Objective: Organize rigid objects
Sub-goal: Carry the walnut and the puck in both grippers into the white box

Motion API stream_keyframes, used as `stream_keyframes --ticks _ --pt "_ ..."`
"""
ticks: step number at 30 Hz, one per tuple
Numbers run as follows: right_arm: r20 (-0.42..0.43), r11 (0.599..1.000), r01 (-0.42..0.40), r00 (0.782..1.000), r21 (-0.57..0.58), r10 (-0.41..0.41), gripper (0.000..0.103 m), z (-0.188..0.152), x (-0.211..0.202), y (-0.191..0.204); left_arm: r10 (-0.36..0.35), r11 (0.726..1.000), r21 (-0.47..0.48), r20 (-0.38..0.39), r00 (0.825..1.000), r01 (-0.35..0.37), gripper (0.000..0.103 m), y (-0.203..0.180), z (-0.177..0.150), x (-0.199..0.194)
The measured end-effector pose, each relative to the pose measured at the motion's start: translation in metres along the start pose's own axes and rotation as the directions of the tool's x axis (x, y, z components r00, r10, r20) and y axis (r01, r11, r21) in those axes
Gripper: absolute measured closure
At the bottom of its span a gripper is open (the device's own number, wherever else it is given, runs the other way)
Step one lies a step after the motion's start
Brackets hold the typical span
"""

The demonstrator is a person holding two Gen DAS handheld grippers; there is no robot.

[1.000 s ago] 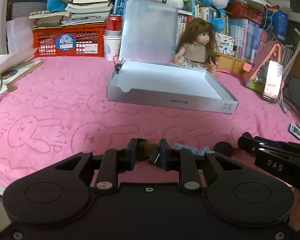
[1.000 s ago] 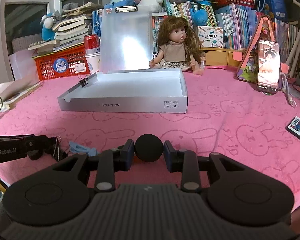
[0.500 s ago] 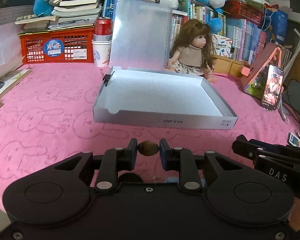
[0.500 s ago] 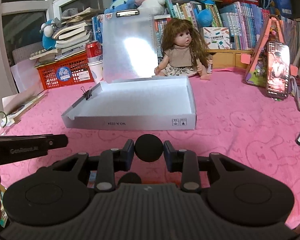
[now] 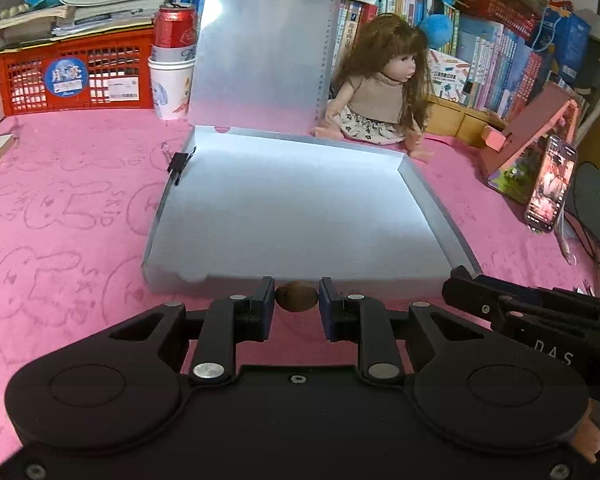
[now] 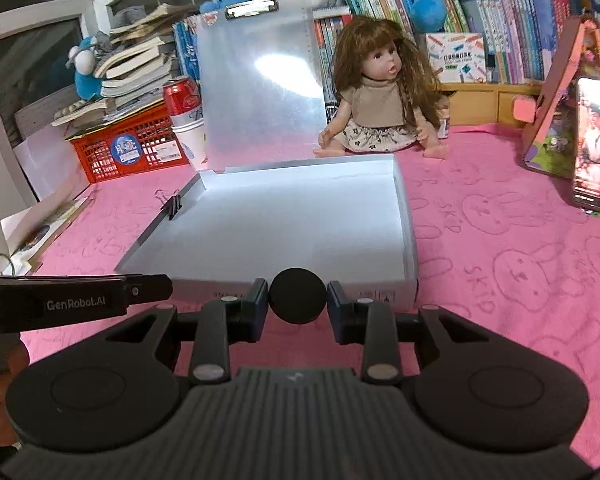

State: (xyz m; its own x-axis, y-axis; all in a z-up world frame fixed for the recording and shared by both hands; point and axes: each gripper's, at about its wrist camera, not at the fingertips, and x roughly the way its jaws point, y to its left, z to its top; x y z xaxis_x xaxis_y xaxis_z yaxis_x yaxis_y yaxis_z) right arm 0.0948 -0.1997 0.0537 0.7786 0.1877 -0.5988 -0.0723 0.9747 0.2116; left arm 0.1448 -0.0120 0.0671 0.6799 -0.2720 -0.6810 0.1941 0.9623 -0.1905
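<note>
Closer box (image 5: 300, 216); only right view shows black ball (image 6: 297, 296).

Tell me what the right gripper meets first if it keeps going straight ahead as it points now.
Most likely the near wall of the white box. The right gripper, shut on a black ball, points at it, though it might pass over the wall; height is unclear.

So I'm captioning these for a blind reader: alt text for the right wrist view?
The right tool grips a black ball just before an empty white box on a pink cloth, a doll sitting behind it.
</note>
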Motion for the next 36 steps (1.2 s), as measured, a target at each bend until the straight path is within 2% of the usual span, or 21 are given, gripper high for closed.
stream_keyframes --ticks 5,11,17,26,36 --pt "-0.062 0.999 -0.014 0.998 0.038 0.017 0.067 0.022 0.024 -0.01 -0.004 1.0 -0.01 -0.053 0.999 0.003 0.08 -0.001 0.022 0.027" --pt "-0.122 1.0 0.024 0.992 0.004 -0.023 0.066 0.042 0.053 -0.014 0.035 0.999 -0.019 -0.116 0.993 -0.038 0.08 0.001 0.04 0.063" --pt "-0.197 0.999 0.042 0.979 -0.022 -0.045 0.066 0.046 0.08 -0.014 0.065 0.998 -0.016 -0.157 0.985 -0.068 0.08 0.002 0.045 0.088" --pt "-0.24 0.996 0.078 0.967 -0.051 -0.088 0.066 0.043 0.094 -0.014 0.091 0.996 0.015 -0.187 0.978 -0.09 0.08 -0.002 0.04 0.101" --pt "-0.265 0.993 0.091 0.958 -0.076 -0.108 0.066 0.038 0.101 -0.01 0.111 0.993 0.046 -0.176 0.978 -0.104 0.08 -0.007 0.037 0.102"
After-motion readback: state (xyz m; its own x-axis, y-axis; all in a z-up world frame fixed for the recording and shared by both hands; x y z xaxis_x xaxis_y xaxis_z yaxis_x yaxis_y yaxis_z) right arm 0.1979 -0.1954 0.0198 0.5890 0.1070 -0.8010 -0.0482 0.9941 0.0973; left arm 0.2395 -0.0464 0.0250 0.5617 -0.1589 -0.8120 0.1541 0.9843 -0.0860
